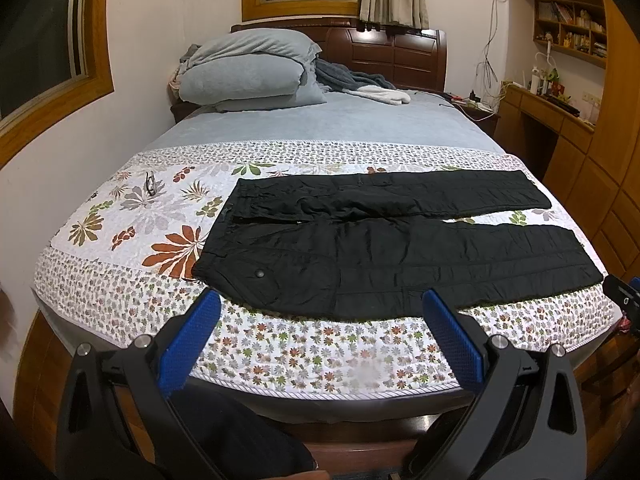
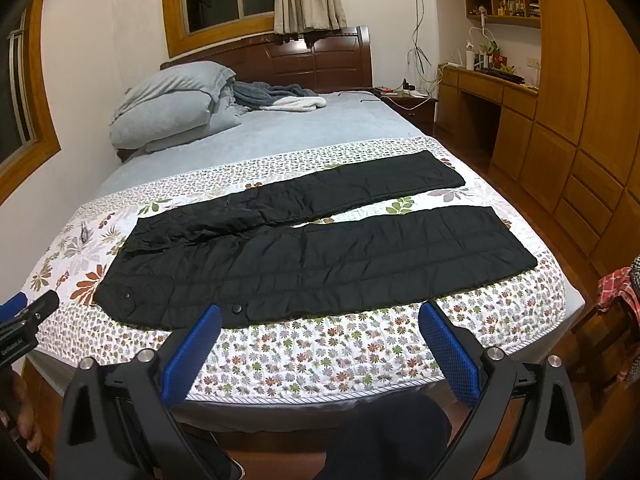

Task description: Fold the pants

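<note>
1. Left claw (image 1: 320, 304) hangs spread wide and empty off the foot of the bed (image 1: 320, 376); right claw (image 2: 320, 316) likewise, spread and holding nothing; neither touches cloth.
2. Black pants (image 1: 380, 248) lie flat across the flowered quilt (image 1: 132, 216), waist to the left, both legs running right, a narrow gap of quilt between the legs.
3. Risk: the cloth looks padded and slick; a shallow pinch on the near edge could slip, or grab only the top layer, so the fold goes crooked.
4. Risk: a deep bite could catch the quilt too and drag it along.
5. Edges: near leg lies close to the bed's foot edge; the leg ends sit near the right side edge, so a pull that way could spill them off.
6. Room: quilt left of the waist is open apart from glasses (image 1: 151, 182); pillows (image 1: 248, 72) are well apart at the head.
</note>
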The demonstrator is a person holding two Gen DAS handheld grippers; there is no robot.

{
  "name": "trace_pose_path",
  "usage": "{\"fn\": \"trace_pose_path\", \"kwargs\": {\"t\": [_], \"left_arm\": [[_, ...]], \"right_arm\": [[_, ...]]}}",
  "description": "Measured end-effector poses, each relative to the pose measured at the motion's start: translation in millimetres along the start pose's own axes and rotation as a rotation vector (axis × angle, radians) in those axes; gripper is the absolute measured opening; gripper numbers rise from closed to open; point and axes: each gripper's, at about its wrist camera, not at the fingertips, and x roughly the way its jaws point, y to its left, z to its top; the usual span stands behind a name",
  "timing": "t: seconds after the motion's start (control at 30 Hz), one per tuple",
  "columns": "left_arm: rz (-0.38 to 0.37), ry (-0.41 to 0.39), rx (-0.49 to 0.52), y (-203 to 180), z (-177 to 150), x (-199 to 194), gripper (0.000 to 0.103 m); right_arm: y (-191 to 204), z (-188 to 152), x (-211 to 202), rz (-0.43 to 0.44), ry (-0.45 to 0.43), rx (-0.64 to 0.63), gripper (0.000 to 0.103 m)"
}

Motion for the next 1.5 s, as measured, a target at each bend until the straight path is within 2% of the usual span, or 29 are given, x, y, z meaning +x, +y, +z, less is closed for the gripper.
{"fn": "trace_pose_path", "kwargs": {"t": [1.5], "left_arm": [[-0.004, 0.010, -0.001, 1.7, -0.3, 2.6, 0.100]], "right_arm": [[2.7, -4.2, 5.0, 0.000, 0.015, -0.006, 0.100]]}}
